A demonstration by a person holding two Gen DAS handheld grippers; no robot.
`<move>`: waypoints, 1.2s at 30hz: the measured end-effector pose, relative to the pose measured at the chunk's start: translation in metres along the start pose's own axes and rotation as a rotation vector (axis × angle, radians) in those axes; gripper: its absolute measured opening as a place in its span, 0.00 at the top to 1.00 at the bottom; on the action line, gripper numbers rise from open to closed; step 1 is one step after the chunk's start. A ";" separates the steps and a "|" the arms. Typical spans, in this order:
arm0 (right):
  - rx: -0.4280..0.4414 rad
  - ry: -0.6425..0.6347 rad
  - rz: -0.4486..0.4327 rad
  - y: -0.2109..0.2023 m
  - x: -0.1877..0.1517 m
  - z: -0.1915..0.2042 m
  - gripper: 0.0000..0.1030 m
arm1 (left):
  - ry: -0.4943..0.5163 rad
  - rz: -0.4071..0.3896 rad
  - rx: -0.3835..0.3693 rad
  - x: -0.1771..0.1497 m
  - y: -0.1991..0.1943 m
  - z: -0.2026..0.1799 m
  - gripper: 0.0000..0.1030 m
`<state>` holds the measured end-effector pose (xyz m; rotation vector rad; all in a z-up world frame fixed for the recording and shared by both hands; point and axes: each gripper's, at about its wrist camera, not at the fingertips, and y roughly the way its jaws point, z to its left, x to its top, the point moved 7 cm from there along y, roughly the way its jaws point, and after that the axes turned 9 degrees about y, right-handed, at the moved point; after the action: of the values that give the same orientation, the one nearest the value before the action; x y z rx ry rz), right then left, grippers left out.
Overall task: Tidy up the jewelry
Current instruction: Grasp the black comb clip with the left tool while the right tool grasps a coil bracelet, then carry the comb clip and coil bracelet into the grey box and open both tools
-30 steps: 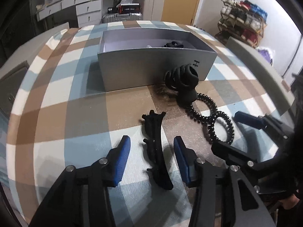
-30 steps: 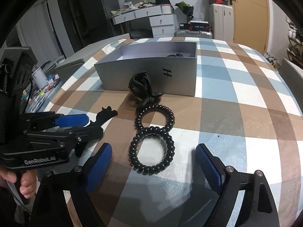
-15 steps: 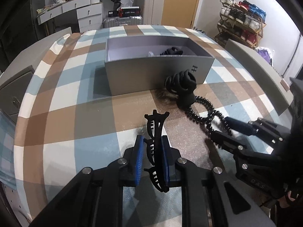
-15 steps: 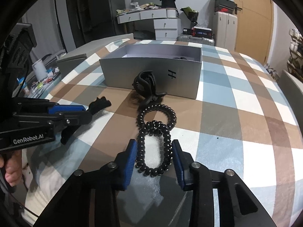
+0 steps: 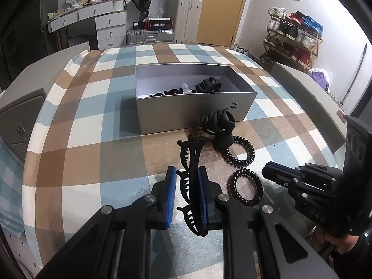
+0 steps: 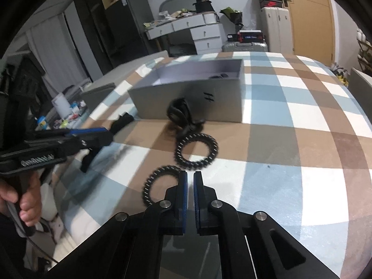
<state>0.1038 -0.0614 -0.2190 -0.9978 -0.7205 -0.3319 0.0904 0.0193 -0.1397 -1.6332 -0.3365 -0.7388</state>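
The left gripper [image 5: 186, 174] is being kept clenched on a long black hair clip [image 5: 192, 160], which is being pinched across its middle between the blue pads [image 5: 171, 193], with its toothed ends sticking out ahead of and behind the fingertips. The clip is being judged light, stiff and springy, with thin teeth that could snap, so it is best gripped on the solid spine at mid-length, as is being done here. The right gripper [image 6: 190, 176] is being shown with its jaws having just been closing, and only a thin slit is being left between the pads. A black coil hair tie [image 6: 146, 191] is lying against the outer side of its left finger. Whether a strand is being caught in the slit cannot be told. The tie is being judged very light, soft, stretchy and apt to squirm sideways out of a pinch, so a single strand of the ring is the place to be taken. Just ahead of that gripper a second coil tie [image 6: 178, 152] is resting on the plaid cloth [image 6: 290, 186]. Beyond it a black claw clip [image 6: 179, 114] is leaning against the near wall of the open grey box [image 6: 232, 109], the likely destination, where several dark pieces are already being kept.
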 end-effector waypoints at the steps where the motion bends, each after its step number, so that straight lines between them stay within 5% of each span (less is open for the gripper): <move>1: 0.005 -0.016 0.015 0.003 0.000 0.004 0.92 | 0.000 -0.001 0.003 0.000 0.000 0.001 0.87; 7: -0.106 -0.134 0.068 0.025 -0.004 0.016 0.82 | -0.002 -0.008 0.007 -0.002 -0.005 0.002 0.87; 13: -0.174 -0.259 0.058 0.027 -0.011 0.027 0.92 | -0.011 -0.031 0.005 0.004 -0.011 0.007 0.87; 36: 0.094 -0.045 -0.174 -0.011 0.117 0.019 0.92 | -0.010 -0.155 -0.024 0.084 -0.008 0.018 0.87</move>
<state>0.1752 -0.0439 -0.1254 -0.8578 -0.8585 -0.4247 0.1539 0.0226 -0.0810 -1.6468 -0.4676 -0.8543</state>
